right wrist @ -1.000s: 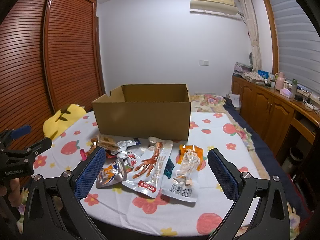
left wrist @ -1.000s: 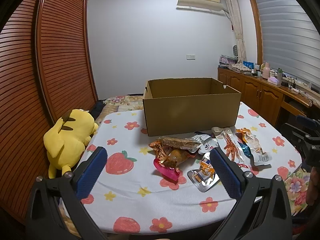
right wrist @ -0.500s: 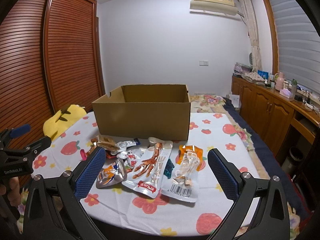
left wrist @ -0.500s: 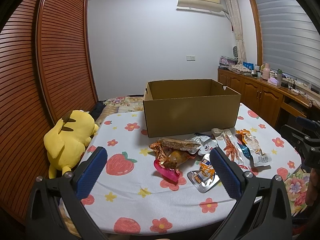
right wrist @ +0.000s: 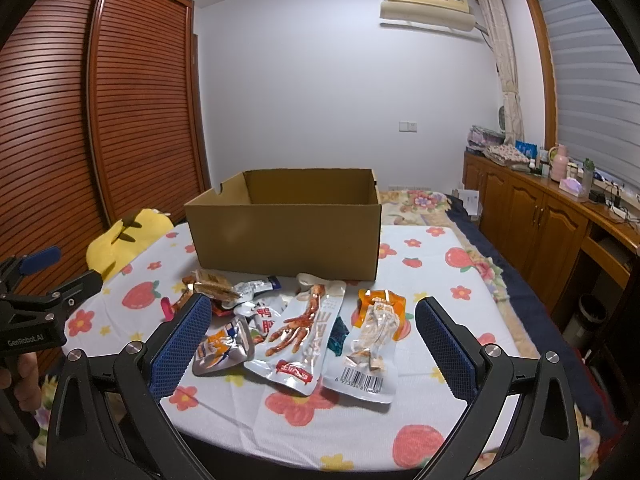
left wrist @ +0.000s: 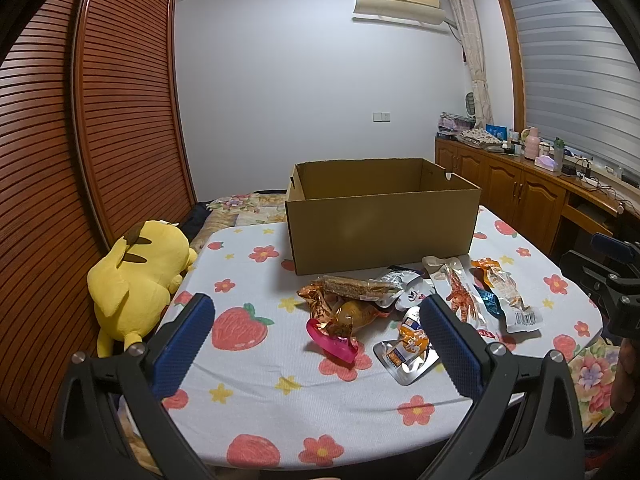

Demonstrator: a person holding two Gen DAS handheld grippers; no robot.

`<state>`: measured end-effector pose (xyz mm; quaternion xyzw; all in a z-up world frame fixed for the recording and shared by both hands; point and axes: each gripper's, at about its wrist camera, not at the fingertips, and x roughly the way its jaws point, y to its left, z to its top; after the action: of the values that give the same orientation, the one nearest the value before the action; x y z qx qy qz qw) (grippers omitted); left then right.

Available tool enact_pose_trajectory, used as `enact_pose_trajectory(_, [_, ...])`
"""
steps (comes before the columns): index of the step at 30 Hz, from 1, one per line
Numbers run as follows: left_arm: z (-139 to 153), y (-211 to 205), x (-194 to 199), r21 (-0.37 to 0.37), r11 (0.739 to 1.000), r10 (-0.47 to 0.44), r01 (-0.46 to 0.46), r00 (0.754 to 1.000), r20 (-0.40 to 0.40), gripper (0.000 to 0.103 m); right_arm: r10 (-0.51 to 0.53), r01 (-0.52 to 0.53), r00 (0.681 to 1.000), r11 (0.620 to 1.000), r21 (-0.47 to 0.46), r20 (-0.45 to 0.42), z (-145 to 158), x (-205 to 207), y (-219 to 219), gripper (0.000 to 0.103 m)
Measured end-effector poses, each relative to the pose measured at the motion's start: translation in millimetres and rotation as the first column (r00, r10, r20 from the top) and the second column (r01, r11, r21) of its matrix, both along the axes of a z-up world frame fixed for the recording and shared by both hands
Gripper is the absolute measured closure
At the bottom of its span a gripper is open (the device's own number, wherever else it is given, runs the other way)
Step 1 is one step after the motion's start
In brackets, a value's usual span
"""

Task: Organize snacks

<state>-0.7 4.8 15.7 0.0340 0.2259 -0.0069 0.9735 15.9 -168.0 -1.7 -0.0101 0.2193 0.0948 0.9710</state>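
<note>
An open cardboard box (left wrist: 382, 228) stands on the flowered table (left wrist: 256, 396); it also shows in the right wrist view (right wrist: 286, 236). Several snack packets lie in a pile in front of it: a gold-wrapped one (left wrist: 348, 312), a silver pouch (left wrist: 406, 350), a chicken-feet pack (right wrist: 300, 332), an orange-topped pack (right wrist: 374, 340). My left gripper (left wrist: 316, 340) is open and empty, held above the table's near edge. My right gripper (right wrist: 312, 340) is open and empty, near the packets.
A yellow plush toy (left wrist: 138, 276) lies at the table's left edge beside the wooden wardrobe (left wrist: 80, 160). Wooden cabinets (right wrist: 536, 224) line the right wall. A bed (right wrist: 420, 200) sits behind the table.
The left gripper has dropped slightly, so the box and packets sit a little higher in its view. The right gripper has hardly moved.
</note>
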Motion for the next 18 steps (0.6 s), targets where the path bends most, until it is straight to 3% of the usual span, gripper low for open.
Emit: enact_pose_trajectory(18, [-9.6, -3.3, -1.7, -0.003, 1.000, -0.002, 0.002, 1.000, -0.012, 0.000, 0.000, 0.000, 1.000, 1.000, 0.004, -0.005, -3.9, 0.7, -1.6, 0.000])
